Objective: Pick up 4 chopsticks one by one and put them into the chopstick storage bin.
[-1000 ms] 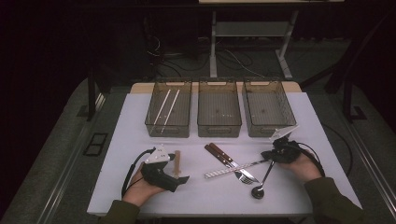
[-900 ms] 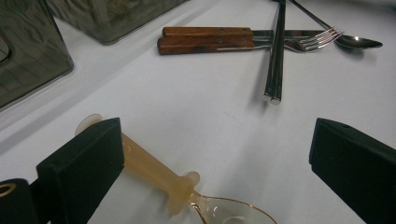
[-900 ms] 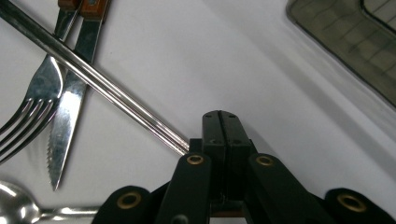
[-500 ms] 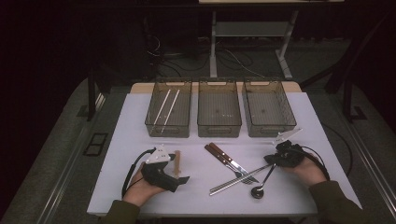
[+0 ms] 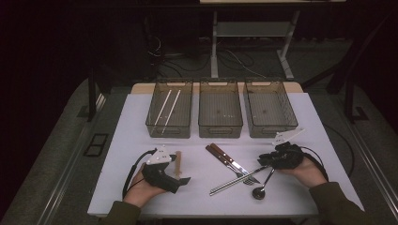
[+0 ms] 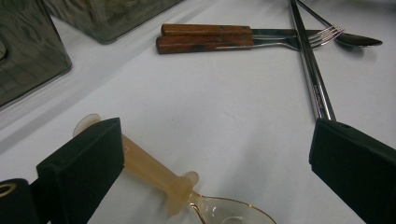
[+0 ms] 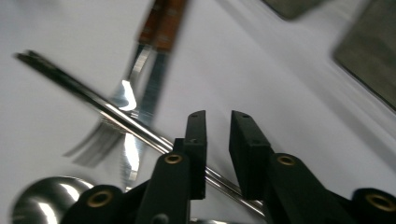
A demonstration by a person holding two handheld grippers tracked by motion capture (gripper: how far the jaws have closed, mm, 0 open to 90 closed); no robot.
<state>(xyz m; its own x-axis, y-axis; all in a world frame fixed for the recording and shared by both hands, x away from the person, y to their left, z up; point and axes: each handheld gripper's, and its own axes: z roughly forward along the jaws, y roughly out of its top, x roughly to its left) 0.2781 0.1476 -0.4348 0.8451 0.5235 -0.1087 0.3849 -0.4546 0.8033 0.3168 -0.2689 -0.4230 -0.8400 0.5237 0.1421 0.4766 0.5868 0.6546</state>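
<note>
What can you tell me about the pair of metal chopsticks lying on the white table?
The pair of shiny steel chopsticks lies flat and side by side, slanting across the white table in front of the bins. They cross over the fork and knife, whose wooden handles point away. Their right ends lie at the right gripper, whose narrowly parted jaws have just been opening; whether they pass between the jaws is unclear.

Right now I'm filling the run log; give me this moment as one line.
left gripper: open, beside plastic spoon | right gripper: jaws just opening over metal chopsticks, nothing gripped

light: dim, dark surroundings | glare: cutlery | blur: right gripper view, motion-smeared
</note>
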